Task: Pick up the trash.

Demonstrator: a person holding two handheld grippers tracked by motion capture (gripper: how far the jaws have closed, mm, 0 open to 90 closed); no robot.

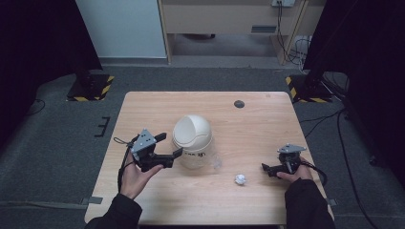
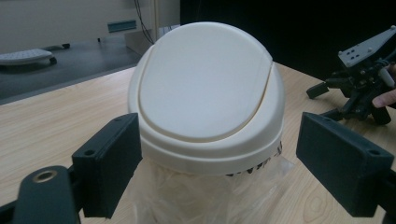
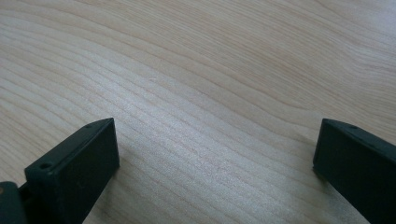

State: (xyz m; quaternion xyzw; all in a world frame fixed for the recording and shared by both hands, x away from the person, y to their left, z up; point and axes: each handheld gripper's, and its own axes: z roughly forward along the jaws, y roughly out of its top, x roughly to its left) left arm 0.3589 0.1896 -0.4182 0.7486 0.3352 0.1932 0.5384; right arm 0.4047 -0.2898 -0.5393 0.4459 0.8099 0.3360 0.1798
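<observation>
While its jaws stand spread on either side of the small bin (image 2: 205,98), not touching it, the left gripper (image 1: 166,146) is just beside it at the middle of the worktop (image 1: 258,124). The right gripper (image 1: 268,169) has its jaws spread over bare wood, near a paper ball (image 1: 240,179).
</observation>
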